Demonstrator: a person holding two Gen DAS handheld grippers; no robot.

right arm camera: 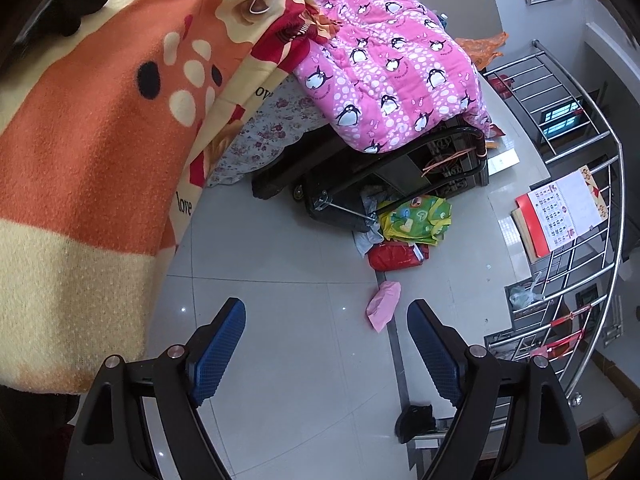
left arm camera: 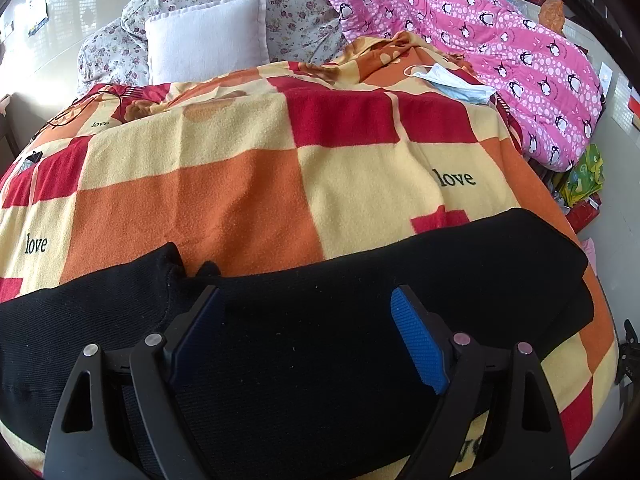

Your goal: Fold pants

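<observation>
Black pants (left arm camera: pixel 312 320) lie flat across the near part of a bed covered by a checked orange, red and cream blanket (left arm camera: pixel 248 184). My left gripper (left arm camera: pixel 308 300) is open just above the pants, its blue pads (left arm camera: pixel 418 344) spread wide and holding nothing. My right gripper (right arm camera: pixel 326 314) is open and empty, off the right side of the bed, over the tiled floor (right arm camera: pixel 288 288). In the right wrist view a small black bit of cloth (right arm camera: pixel 76 4) shows on the blanket (right arm camera: pixel 92 128) at the upper left.
A white pillow (left arm camera: pixel 208 36) and floral bedding (left arm camera: pixel 288 8) lie at the bed's head. A pink penguin quilt (left arm camera: pixel 520 64) and a blue face mask (left arm camera: pixel 456 84) lie at the right. Bags (right arm camera: pixel 412 220), a pink packet (right arm camera: pixel 384 304) and a steel railing (right arm camera: pixel 580 208) are beside the bed.
</observation>
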